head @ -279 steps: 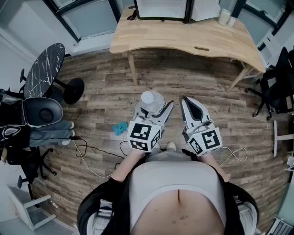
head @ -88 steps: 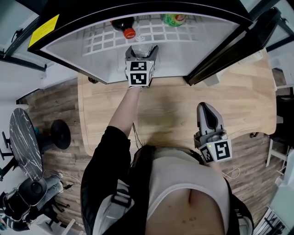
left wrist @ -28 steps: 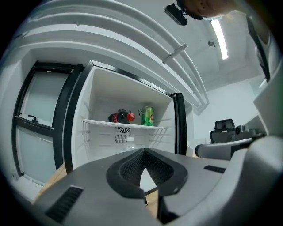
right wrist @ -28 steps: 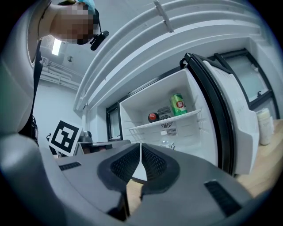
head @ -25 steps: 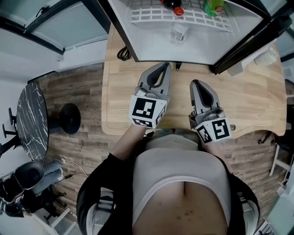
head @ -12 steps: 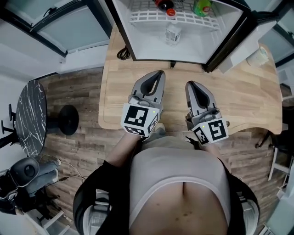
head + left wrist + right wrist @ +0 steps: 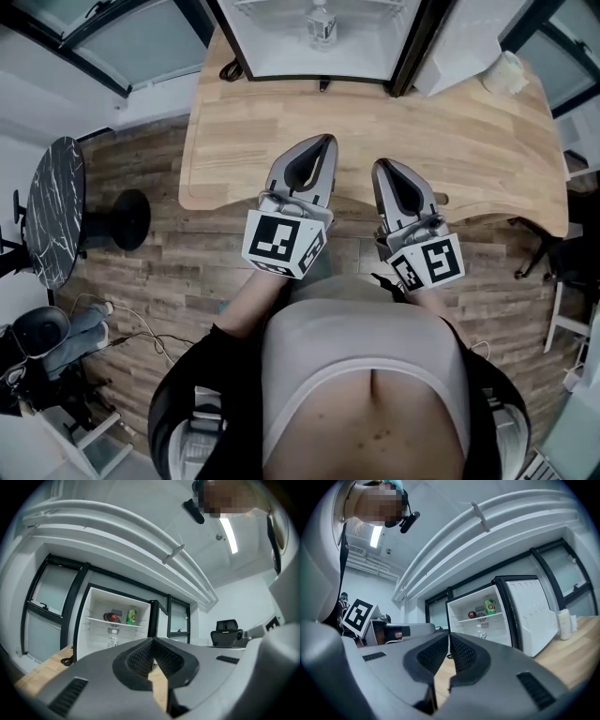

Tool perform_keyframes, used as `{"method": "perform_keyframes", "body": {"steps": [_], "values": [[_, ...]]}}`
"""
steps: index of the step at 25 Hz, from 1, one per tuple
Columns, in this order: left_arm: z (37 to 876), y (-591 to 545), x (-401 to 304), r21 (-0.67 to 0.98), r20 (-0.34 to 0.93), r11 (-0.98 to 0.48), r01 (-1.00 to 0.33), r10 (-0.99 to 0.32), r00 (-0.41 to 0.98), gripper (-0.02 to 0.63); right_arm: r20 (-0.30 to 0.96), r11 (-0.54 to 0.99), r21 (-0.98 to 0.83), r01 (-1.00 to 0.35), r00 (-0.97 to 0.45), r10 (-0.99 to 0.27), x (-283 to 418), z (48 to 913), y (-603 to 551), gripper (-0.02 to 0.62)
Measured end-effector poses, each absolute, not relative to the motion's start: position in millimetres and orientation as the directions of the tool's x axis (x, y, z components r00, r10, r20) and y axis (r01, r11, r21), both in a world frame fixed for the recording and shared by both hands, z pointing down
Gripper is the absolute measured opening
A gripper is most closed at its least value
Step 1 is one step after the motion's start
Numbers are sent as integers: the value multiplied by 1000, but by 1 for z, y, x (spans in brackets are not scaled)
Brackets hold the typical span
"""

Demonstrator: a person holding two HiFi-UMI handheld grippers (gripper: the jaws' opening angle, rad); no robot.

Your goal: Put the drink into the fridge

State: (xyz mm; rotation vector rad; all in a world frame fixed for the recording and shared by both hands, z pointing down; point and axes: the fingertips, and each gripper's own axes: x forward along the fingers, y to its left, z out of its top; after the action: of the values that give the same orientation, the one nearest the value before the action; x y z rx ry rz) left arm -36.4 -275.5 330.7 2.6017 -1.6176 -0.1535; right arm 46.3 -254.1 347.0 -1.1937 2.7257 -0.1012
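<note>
Both the left gripper (image 7: 323, 141) and right gripper (image 7: 382, 167) have drawn back to the near edge of the tabletop (image 7: 469, 122), jaws shut, empty. Upright in the open fridge (image 7: 281, 47) stands the bottle (image 7: 321, 23).

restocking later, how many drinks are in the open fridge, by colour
clear bottle: 1
dark bottle with a red cap: 1
green drink: 1
total: 3
</note>
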Motion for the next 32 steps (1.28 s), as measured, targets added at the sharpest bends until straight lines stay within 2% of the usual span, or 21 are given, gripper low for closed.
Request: {"method": "perform_keyframes", "body": {"steps": [13, 19, 25, 32], "values": [[341, -150, 20, 146, -8, -411, -900, -910, 414, 6, -109, 707, -159, -689, -699, -707, 99, 357, -139, 34], [329, -127, 25, 96, -20, -431, -897, -902, 431, 6, -134, 730, -110, -674, -718, -683, 94, 335, -117, 34], [330, -111, 31, 157, -23, -433, -888, -900, 435, 6, -121, 749, -105, -655, -739, -663, 91, 338, -100, 34], [335, -85, 30, 148, -18, -426, -893, -904, 428, 6, -134, 768, -103, -633, -756, -641, 85, 338, -79, 34]]}}
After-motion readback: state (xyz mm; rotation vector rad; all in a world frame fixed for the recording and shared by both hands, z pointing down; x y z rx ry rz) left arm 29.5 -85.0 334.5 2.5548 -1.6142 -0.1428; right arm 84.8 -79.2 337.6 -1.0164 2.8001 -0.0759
